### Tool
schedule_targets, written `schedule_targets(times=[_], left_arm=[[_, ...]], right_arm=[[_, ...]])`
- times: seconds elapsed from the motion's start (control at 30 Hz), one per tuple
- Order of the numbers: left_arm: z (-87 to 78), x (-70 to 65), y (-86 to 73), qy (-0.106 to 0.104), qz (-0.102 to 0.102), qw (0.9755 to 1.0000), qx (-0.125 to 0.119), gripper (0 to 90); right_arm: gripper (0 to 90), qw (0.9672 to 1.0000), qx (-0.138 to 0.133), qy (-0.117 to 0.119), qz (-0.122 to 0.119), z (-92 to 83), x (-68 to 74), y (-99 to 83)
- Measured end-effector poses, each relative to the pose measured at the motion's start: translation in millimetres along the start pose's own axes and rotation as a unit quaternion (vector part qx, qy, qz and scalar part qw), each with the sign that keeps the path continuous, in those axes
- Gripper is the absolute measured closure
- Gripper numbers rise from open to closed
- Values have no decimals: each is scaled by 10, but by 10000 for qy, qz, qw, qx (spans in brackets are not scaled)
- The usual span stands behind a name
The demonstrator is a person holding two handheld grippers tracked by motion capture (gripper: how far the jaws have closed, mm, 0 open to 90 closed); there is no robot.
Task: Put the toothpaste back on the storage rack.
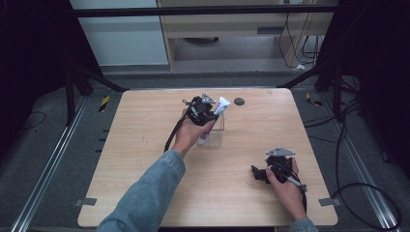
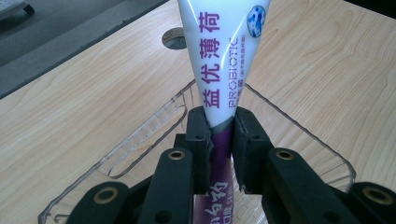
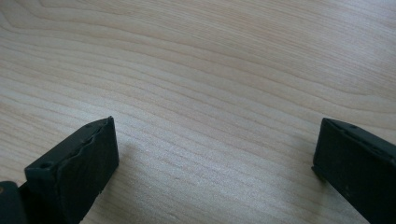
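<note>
A white and purple toothpaste tube (image 2: 224, 60) with purple lettering stands between the jaws of my left gripper (image 2: 220, 140), which is shut on it. The tube hangs over a clear plastic tray (image 2: 154, 128). In the high view the left gripper (image 1: 209, 114) holds the tube (image 1: 222, 105) tilted above the clear tray (image 1: 218, 134) near the table's middle. My right gripper (image 1: 255, 173) rests low over the table at the front right, and its jaws (image 3: 215, 161) stand wide open above bare wood.
The light wooden table (image 1: 145, 145) has a round dark grommet hole (image 1: 239, 101) near its far edge, just beyond the tray. Black frame bars, floor rails and cables surround the table.
</note>
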State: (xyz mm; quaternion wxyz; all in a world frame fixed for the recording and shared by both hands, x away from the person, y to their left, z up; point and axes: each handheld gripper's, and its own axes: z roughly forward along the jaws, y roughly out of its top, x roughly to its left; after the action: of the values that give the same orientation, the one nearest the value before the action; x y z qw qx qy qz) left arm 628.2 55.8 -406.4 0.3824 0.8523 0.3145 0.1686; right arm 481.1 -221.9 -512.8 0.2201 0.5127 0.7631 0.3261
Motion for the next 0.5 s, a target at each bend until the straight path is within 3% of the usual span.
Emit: schedule_targets(times=[0.5], left_arm=[[19, 14, 9, -197, 58, 9998, 3, 772]], right_arm=[[3, 10000, 0, 0, 2, 0, 0, 0]])
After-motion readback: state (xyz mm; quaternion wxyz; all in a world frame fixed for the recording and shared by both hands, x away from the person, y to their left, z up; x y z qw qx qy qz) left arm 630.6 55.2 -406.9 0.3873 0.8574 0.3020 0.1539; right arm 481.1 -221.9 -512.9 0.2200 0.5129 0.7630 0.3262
